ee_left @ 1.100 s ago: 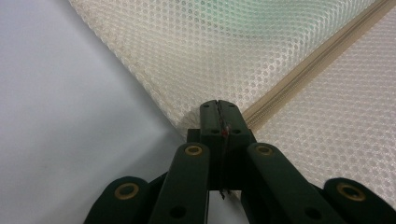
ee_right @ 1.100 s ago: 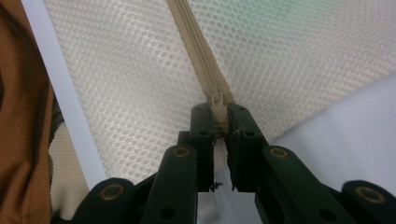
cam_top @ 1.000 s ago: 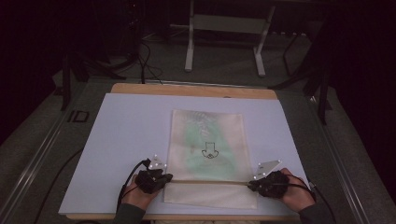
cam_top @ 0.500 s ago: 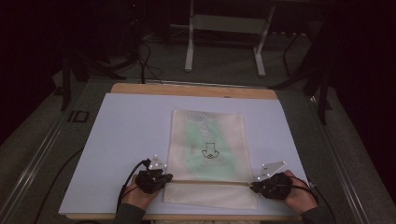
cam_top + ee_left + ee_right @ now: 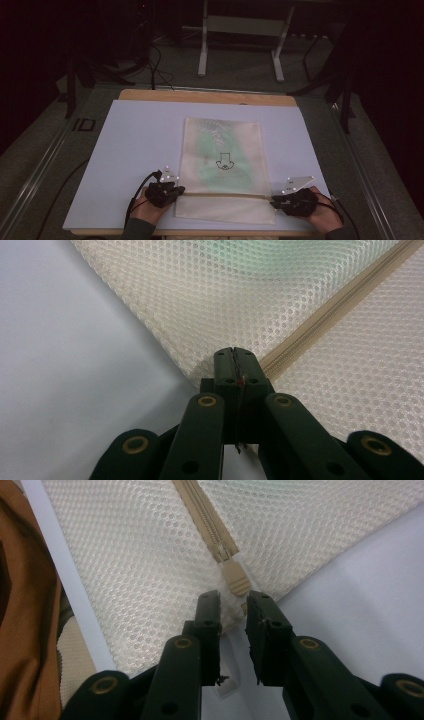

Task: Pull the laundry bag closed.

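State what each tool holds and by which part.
The left tool is shut on the mesh bag, at the edge by the zipper's end. The right tool holds nothing; its jaws stand open just short of the zipper pull.

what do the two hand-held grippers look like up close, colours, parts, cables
Both are black. The left hand-held gripper and right hand-held gripper each carry a pale grey three-cornered plate with small white dots on top, and a dark cable trails back past each hand. In the gripper views, the jaws sit on black linkage bars with brass-coloured pivot rings. A dark greenish sleeve covers the left forearm.
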`<state>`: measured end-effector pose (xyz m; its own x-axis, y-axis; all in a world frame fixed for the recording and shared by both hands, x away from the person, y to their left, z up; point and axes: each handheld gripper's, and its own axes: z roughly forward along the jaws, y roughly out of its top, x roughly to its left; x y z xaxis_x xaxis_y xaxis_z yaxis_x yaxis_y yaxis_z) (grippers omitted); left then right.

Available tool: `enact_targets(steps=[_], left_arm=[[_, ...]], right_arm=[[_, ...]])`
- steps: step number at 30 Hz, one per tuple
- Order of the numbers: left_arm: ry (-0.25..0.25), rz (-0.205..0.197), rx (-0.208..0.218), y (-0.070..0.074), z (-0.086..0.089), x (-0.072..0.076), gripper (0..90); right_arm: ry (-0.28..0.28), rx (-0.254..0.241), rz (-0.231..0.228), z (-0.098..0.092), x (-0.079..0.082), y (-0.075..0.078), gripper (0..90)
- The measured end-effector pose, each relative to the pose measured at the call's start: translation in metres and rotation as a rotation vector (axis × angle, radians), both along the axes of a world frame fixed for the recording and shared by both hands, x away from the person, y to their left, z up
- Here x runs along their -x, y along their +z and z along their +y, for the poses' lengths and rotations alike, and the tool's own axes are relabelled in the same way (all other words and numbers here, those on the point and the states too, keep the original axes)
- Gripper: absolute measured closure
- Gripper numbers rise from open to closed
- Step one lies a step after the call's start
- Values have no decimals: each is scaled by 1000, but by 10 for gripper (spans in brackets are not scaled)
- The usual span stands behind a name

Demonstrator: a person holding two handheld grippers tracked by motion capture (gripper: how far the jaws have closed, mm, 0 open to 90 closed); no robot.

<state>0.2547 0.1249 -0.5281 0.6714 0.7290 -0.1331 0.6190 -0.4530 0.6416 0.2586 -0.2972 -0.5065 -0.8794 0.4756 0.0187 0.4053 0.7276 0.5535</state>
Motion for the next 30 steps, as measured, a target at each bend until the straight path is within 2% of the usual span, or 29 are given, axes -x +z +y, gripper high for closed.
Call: enact_targets(steps=[2,6,13,19,22,26,28,30], left_arm=[[-9,-15,-12,0,-1,1,880],[-15,-26,-24,1,-2,2,873],[-13,-29,-8,2,0,3,858],[-16,-43,7,4,3,3,844],[-7,-54,6,5,5,2,842],[3,-76,-5,6,6,2,842],[16,-88,-5,6,9,2,837],[46,-100,-24,6,13,0,817]], right_arm=[[-7,-10,-3,0,0,0,706],[-14,-61,-16,0,-1,-1,648],[-44,-84,-41,-1,-1,0,583],[-105,-101,-61,-6,-3,-2,514],[-142,-107,-68,-9,-5,-4,489],[-161,-123,-73,-13,-6,-5,487],[-174,-126,-87,-14,-6,-5,487],[-193,-136,-103,-16,-7,-5,472]])
